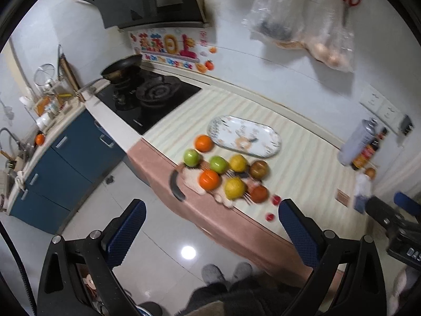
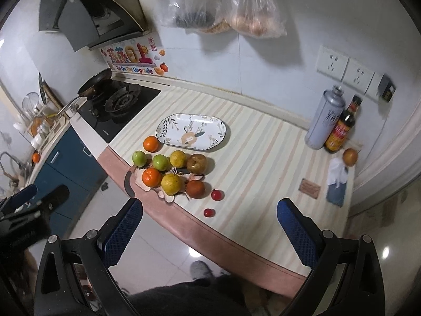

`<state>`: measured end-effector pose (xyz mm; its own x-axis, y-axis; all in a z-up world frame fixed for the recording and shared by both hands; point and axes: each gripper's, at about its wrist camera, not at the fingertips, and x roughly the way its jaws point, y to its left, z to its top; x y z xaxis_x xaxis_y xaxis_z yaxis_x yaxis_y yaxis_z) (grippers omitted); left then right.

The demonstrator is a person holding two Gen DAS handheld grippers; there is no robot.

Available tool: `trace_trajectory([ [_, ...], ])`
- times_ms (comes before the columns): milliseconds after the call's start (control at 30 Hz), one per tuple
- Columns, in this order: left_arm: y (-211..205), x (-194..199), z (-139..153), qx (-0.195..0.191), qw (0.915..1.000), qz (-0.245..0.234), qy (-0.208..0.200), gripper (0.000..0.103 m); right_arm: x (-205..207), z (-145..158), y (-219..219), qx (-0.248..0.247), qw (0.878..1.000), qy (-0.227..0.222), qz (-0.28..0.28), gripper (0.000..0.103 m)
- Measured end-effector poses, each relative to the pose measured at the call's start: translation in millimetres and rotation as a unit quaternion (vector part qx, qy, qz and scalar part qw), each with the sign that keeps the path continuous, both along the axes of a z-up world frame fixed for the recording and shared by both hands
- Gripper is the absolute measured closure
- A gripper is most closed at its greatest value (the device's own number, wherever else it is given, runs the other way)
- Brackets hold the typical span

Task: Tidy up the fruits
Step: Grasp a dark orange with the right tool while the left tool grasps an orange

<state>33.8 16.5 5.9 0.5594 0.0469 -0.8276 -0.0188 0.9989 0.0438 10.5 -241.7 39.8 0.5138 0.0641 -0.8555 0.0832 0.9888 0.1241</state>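
Both the left gripper [image 1: 210, 227] and right gripper [image 2: 209, 225] hover off the worktop [image 2: 263, 142] edge, jaws wide apart and empty, the fruits [image 2: 171, 169] clustered ahead beside the plate [image 2: 193, 131], a wall sticker [image 2: 134, 69] reading "Be On The Upgrade".

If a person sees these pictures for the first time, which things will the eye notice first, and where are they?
First comes the cluster of fruit near the front edge of the striped counter: oranges, green apples, yellow and brown fruits. Just behind it lies an empty oval patterned plate. In the foreground, the blue pads of the open right hand-held gripper frame the scene.
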Motion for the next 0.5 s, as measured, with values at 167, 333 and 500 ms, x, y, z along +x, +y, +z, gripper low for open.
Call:
trace_trajectory([
  [167,8.1,37.3,-38.5,0.065,0.9977,0.02,-0.003,0.0,37.8,-60.1,3.4,0.037,0.998,0.039,0.009,0.0],
  [333,19.9,80.8,-98.1,0.101,0.993,0.034,0.051,0.0,82.4,-139.5,9.4,0.056,0.995,0.08,0.021,0.006],
  [500,33.1,117.5,-157.9,0.088,0.9864,0.055,0.127,0.001,133.3,-241.2,11.1,0.101,0.982,0.158,0.02,0.029],
])
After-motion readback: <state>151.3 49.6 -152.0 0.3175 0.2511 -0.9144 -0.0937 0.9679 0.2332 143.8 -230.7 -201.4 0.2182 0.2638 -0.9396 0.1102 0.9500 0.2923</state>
